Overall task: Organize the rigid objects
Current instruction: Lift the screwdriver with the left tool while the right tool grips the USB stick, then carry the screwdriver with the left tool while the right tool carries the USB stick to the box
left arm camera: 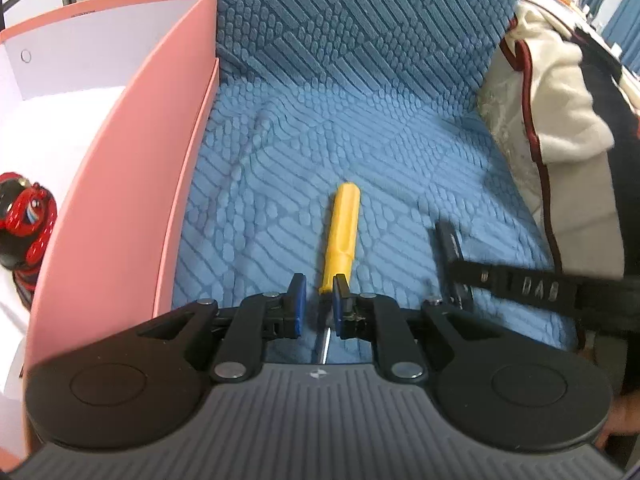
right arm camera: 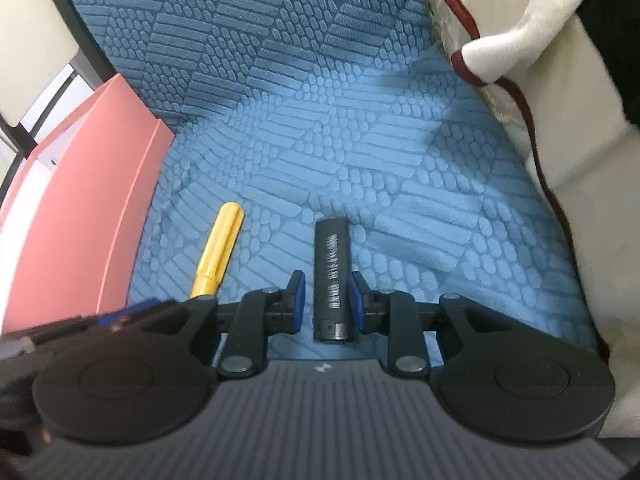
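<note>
A screwdriver with a yellow handle [left arm camera: 343, 229] lies along the blue sofa cover [left arm camera: 360, 128]. Its metal shaft runs back between the blue pads of my left gripper [left arm camera: 320, 304], which is shut on its neck. In the right wrist view the same yellow handle [right arm camera: 219, 246] pokes out of the blurred left gripper [right arm camera: 120, 318] at the lower left. A black cylinder with white print [right arm camera: 332, 276] sits lengthwise in my right gripper [right arm camera: 328, 300], whose pads are shut on its sides. The left wrist view shows that black cylinder [left arm camera: 447, 240] sticking out of the right gripper [left arm camera: 460, 280] on the right.
A pink box with a white inside [left arm camera: 120, 184] [right arm camera: 80, 208] stands at the left on the sofa. A red and black object [left arm camera: 28, 220] lies in it. A white cushion with dark red piping [left arm camera: 520, 128] [right arm camera: 560, 168] borders the right side.
</note>
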Available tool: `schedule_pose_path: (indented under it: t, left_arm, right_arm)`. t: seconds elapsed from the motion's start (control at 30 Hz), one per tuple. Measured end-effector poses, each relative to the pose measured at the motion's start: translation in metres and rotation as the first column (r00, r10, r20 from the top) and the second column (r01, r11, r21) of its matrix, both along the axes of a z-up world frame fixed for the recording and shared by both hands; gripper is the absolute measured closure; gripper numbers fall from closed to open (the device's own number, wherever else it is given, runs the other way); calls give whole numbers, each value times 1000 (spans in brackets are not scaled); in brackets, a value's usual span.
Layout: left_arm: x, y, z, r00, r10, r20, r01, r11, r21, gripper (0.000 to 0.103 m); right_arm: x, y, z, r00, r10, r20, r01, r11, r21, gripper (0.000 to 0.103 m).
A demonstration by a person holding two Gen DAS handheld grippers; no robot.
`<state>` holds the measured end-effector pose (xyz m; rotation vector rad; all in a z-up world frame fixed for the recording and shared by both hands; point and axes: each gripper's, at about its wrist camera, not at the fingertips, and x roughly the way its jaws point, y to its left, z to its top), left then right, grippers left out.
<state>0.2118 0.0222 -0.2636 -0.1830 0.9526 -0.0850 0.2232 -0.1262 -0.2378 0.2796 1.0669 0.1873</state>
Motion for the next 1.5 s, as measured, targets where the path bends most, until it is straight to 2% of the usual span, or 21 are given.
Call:
schedule_pose_path:
  t: [0.13, 0.27, 0.4, 0.57, 0.7, 0.83, 1.07, 1.23, 1.4, 1.5]
  left_arm:
    - [11, 3, 0, 1000, 8, 5, -7, 1000, -30, 84]
    - [16, -1, -3, 1000, -11, -2, 11, 1000, -26, 84]
    - [16, -4, -6, 1000, -24, -7, 24, 1000, -13, 84]
    - [17, -4, -7, 1000, -20, -12, 20, 1000, 0, 84]
    - [18, -4, -7, 999, -32, -6, 32, 999, 6, 84]
    - [19, -6, -7, 999, -48, -4, 48, 999, 4, 84]
    - [18, -12, -5, 997, -72, 17, 72, 997, 0, 84]
    - [20, -19, -7, 996, -84, 17, 84, 996, 22, 84]
    - [21, -30, -11, 996, -82, 21, 80, 991, 111, 84]
    - [24, -30, -15, 997, -78, 12, 76, 988, 135, 84]
  right_arm:
    - [1, 6, 1, 999, 16, 31, -13, 998, -68, 73]
    - [3, 7, -2, 999, 13, 35, -10, 996, -87, 72]
    - [6, 8, -5, 999, 31, 22, -30, 998, -58, 73]
    - [7, 10, -5, 999, 12, 42, -9, 996, -85, 73]
    - [6, 17, -5, 997, 49, 57, -41, 990, -135, 72]
    - [6, 19, -5, 997, 51, 58, -42, 987, -153, 76]
    - [7, 23, 3, 994, 71, 82, -55, 982, -181, 77]
    - [8, 17, 8, 995, 52, 89, -36, 984, -173, 77]
    - [11, 10, 2, 999, 18, 47, -12, 992, -125, 77]
    - [14, 9, 1, 999, 13, 41, -8, 994, -106, 77]
